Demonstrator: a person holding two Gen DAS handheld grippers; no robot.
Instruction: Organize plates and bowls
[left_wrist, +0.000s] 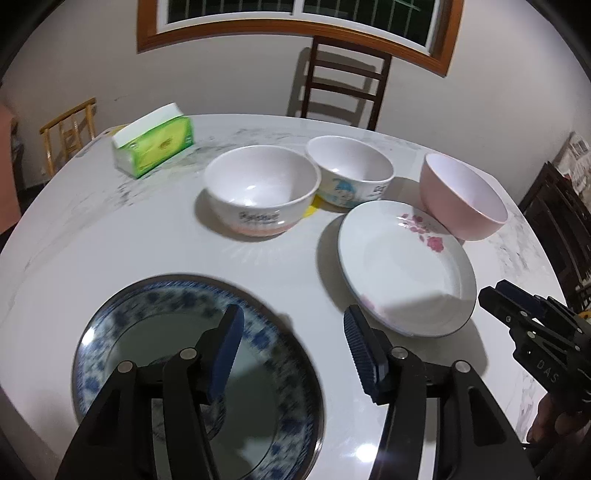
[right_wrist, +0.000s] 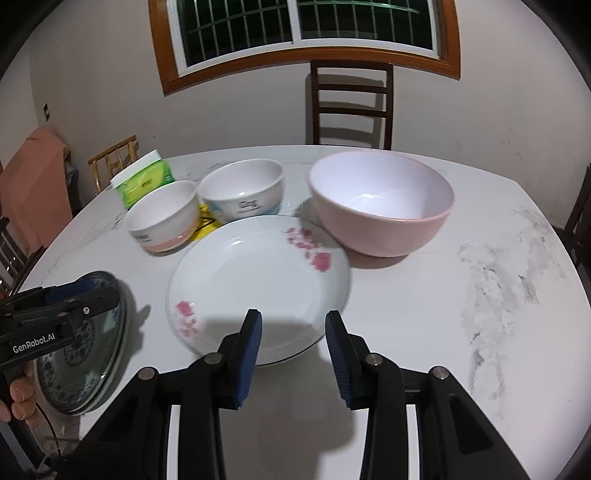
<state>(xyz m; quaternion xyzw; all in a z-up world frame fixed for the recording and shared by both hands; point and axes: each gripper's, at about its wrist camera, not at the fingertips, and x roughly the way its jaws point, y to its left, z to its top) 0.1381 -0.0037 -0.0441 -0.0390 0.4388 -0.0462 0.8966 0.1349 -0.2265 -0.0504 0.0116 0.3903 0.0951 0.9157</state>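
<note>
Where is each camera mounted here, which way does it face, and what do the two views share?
Left wrist: on the left tool, angled down at the blue plate; its own open fingers show, plus the right tool.
Right wrist: on the right tool, angled down at the flowered plate; its own open fingers show, plus the left tool and fingertips of the hand holding it.
Shared: both plates, three bowls, tissue pack, chair, window.

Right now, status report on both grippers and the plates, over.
Left gripper open above blue-patterned plate. Right gripper open at flowered plate near rim. Nothing held. Path clear.
</note>
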